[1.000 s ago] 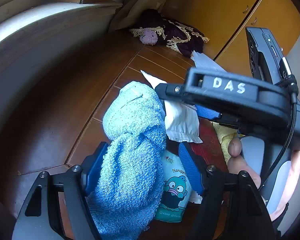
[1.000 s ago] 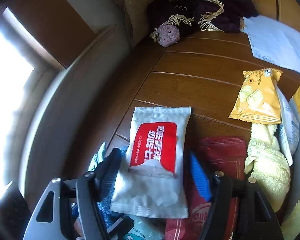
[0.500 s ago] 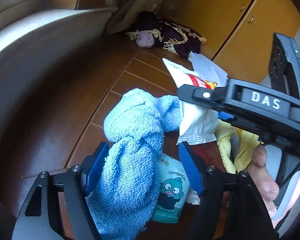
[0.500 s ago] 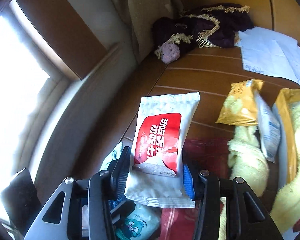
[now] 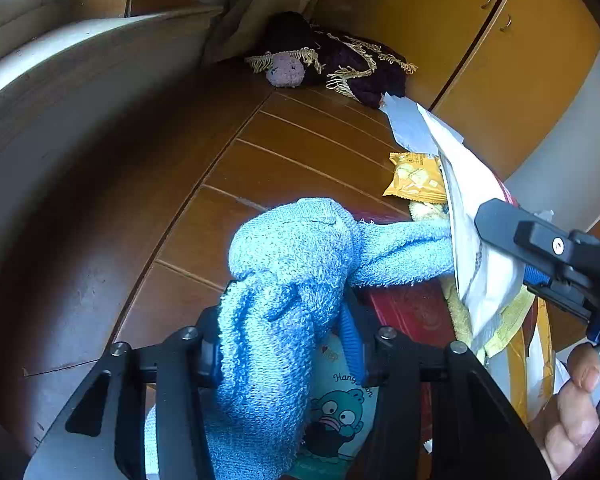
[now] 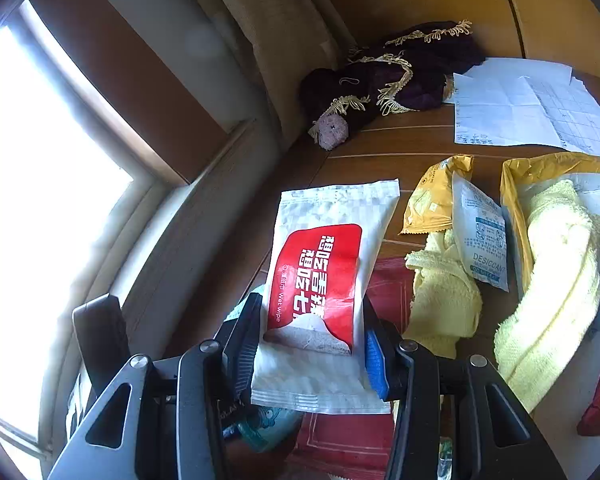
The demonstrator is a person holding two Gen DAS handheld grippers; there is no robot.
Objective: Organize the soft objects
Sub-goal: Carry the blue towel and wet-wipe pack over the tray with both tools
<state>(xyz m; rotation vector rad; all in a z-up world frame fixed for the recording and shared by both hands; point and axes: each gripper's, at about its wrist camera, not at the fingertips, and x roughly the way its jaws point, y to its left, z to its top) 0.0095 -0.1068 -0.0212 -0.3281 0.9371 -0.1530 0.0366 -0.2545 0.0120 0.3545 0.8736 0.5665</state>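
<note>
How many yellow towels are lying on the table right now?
2: one yellow towel bunched beside the red packet, another yellow towel stretched along the right edge. More may be hidden.

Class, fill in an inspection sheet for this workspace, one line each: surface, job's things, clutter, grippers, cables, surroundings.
Surface: brown wooden top with plank seams.
Job's things: blue towel; wet wipe pack; yellow towels; cartoon pouch.
Clutter: paper sheets; yellow snack packet; desiccant sachet; purple fringed cloth.
Grippers: left gripper shut on the blue towel; right gripper shut on the wet wipe pack.
Cables: nothing seen.
Surroundings: bright window; curtain; orange cabinet doors.
</note>
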